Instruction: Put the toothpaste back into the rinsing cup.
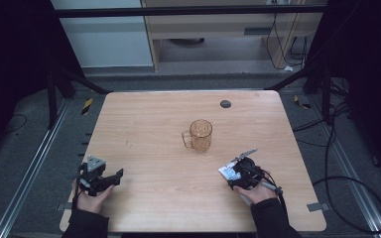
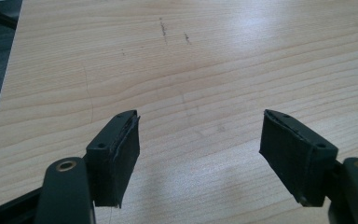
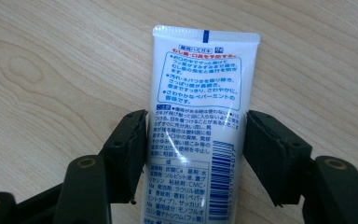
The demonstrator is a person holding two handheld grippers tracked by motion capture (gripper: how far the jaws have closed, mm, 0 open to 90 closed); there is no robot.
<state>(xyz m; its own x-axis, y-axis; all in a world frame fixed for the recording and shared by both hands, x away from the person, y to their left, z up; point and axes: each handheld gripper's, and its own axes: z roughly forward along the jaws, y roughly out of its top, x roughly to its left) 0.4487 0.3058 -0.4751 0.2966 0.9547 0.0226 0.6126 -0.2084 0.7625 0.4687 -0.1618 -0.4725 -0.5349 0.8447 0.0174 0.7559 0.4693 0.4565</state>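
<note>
Your right gripper [image 3: 193,154] sits over a white toothpaste tube [image 3: 198,126] that lies flat on the tabletop [image 1: 154,129], near the tabletop's right front area in the high view. In the right gripper view, the tube runs lengthwise between the two black jaws, with its crimped flat end pointing away from you and its printed back label and barcode facing up. Both pads [image 3: 133,154] stand right at the tube's long edges, bracketing it at about its full width; whether they press on it or merely touch it cannot be told. Your left gripper [image 2: 200,154] rests at the left front of the tabletop, its jaws spread wide with only bare wood grain between them. A clear amber mug [image 1: 199,135] stands upright near the centre of the tabletop, handle to its left in the high view, well apart from both grippers.
</note>
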